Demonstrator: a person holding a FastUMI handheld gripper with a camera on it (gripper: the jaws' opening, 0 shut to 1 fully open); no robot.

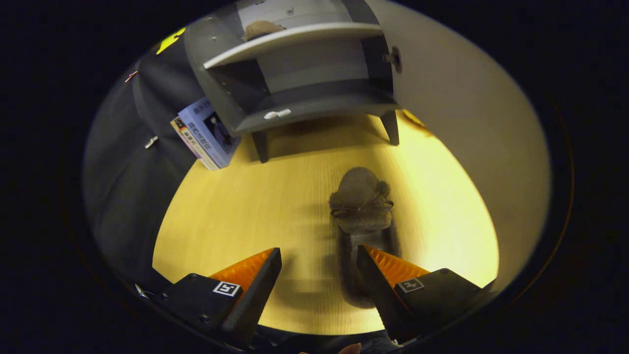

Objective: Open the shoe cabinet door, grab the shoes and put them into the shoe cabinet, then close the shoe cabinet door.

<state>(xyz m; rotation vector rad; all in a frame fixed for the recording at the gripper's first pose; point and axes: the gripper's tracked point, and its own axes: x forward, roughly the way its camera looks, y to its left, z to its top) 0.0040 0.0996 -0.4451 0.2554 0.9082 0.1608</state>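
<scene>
Hovering over a wooden floor (236, 216), my tongs (319, 258) are spread wide and grip nothing. A furry brown shoe (361, 201) lies just ahead, its heel beside the right finger. Beyond it the cabinet (304, 105) stands open, another shoe (260, 28) on its shelf. A book (206, 132) leans beside it.

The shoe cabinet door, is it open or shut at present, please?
Open: the shoe cabinet shows its bare shelves, one shoe on the upper; the door is swung aside.
</scene>
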